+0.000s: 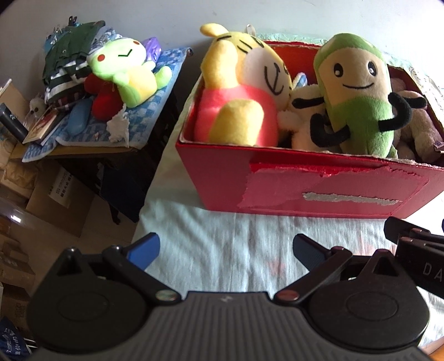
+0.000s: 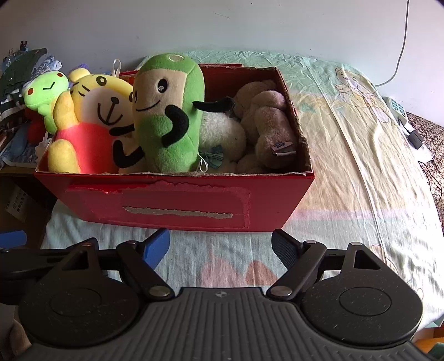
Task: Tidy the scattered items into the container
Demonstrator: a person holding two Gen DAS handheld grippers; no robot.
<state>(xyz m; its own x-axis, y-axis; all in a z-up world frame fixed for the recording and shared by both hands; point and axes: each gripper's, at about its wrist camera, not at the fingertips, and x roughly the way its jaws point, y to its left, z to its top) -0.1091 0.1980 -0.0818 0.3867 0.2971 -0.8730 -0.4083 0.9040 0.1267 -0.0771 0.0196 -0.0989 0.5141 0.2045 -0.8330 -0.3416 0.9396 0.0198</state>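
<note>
At far left, off the bed, a cluttered side table carries a checked blue cloth, folded clothes and a lime-green frog plush. We judge this frog to be the only soft toy left outside the container, though it may simply belong there. It lies ahead and to the left of our left gripper, well apart from it, across the gap between bed and table. Its long axis slants from the head at upper left to the feet at lower right. Our left gripper is clearly the nearer one; its blue-tipped fingers are spread wide and hold nothing.

Moving right, the red cardboard box sits on the bed just ahead of both grippers, its front face torn. It is packed full: a yellow tiger plush in a pink top at the left end, a green bean-shaped plush with a smiling face standing upright in the middle, a white plush behind it, and a brown plush at the right end.

Our right gripper hovers over the bed in front of the box, fingers likewise spread and empty.

The bed sheet is pale, wrinkled and printed with cartoon bears; no loose toys show on it. A plain white wall stands behind, with a cable hanging at far right.
</note>
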